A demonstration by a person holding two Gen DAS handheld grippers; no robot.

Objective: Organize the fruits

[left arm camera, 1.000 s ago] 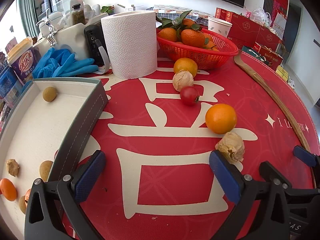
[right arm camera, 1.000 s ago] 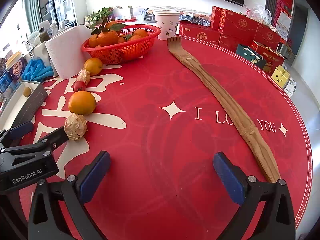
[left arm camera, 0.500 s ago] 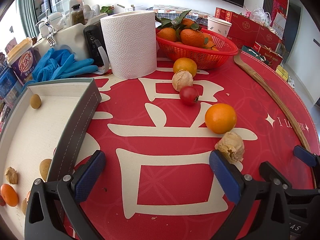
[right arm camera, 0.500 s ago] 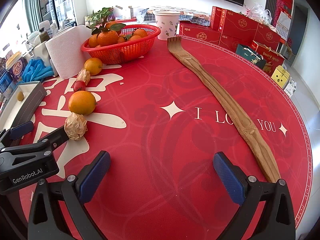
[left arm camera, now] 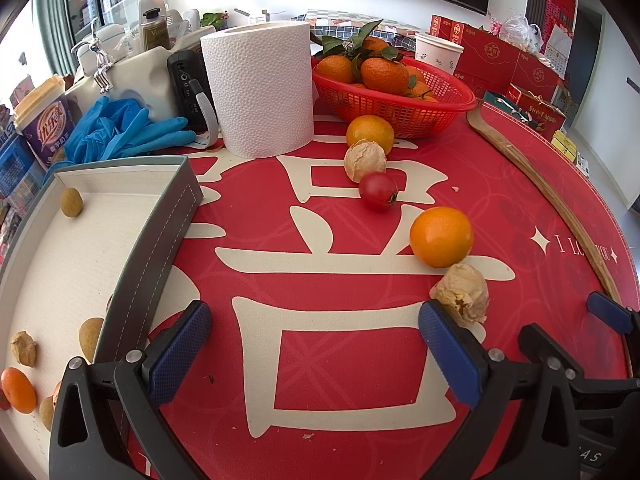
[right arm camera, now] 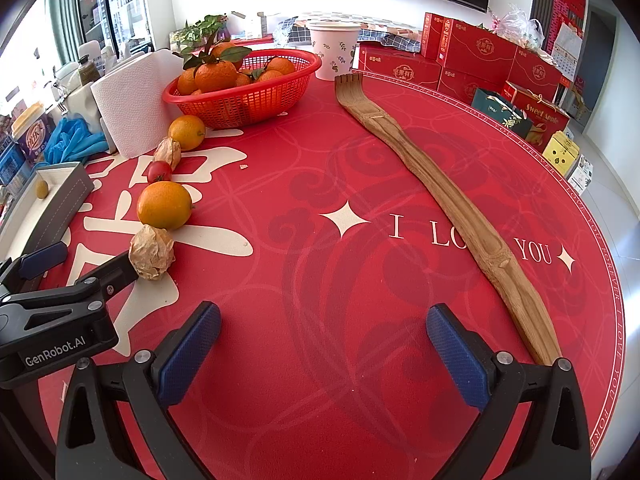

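Hovering released, jaws wide apart and gripping nothing: left gripper [left arm camera: 316,344], low over the red mat [left arm camera: 340,360], just right of the grey tray [left arm camera: 160,236]. Lying in a loose row right of the tray: husked fruit [left arm camera: 462,294] touching the left gripper's right pad, near orange [left arm camera: 441,237] just behind it, cherry tomato [left arm camera: 377,191], second husked fruit [left arm camera: 365,160], far orange [left arm camera: 370,134] against the red basket [left arm camera: 404,108]. Sitting inside the tray: several small fruits [left arm camera: 71,202]. Hanging likewise released and empty, well right of the tray: right gripper [right arm camera: 323,344], beside the wooden back scratcher [right arm camera: 440,196].
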